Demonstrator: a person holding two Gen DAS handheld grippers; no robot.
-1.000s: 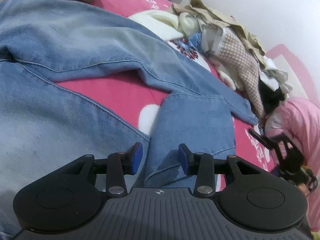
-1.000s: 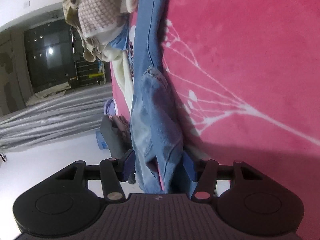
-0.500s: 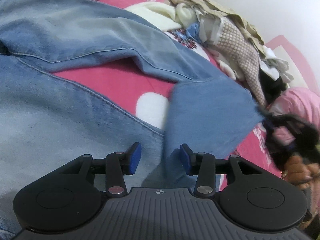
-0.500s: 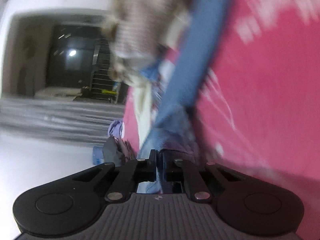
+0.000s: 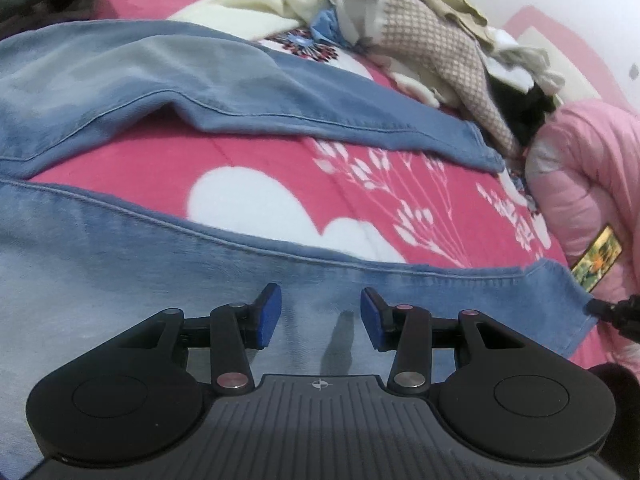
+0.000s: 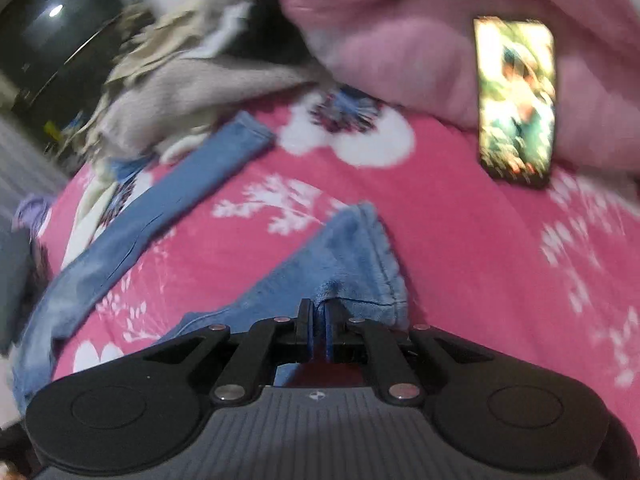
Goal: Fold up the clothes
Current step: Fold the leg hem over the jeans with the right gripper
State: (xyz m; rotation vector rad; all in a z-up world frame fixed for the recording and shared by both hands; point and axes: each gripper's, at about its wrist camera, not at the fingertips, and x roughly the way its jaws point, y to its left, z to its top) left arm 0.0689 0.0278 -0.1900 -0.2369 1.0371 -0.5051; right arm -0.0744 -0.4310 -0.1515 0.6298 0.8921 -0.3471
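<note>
Light blue jeans (image 5: 120, 264) lie spread on a pink flowered blanket (image 5: 280, 168). The near leg runs under my left gripper (image 5: 320, 316), which hovers open over the denim with nothing between its blue pads. That leg stretches to the right, where the tip of my right gripper (image 5: 604, 310) holds its hem. In the right wrist view, my right gripper (image 6: 318, 328) is shut on the bunched hem of this jeans leg (image 6: 352, 264). The far leg (image 5: 328, 108) lies straight toward the clothes pile and shows again as a blue strip (image 6: 180, 184).
A pile of unfolded clothes (image 5: 420, 40) sits at the far side of the bed. A pink quilt (image 5: 592, 168) bulges at the right, with a lit phone (image 6: 516, 100) leaning on it. A white wall stands behind.
My right gripper closed on the near leg's hem and pulled the doubled-back leg out straight to the right. The left gripper slid along that leg, staying open.
</note>
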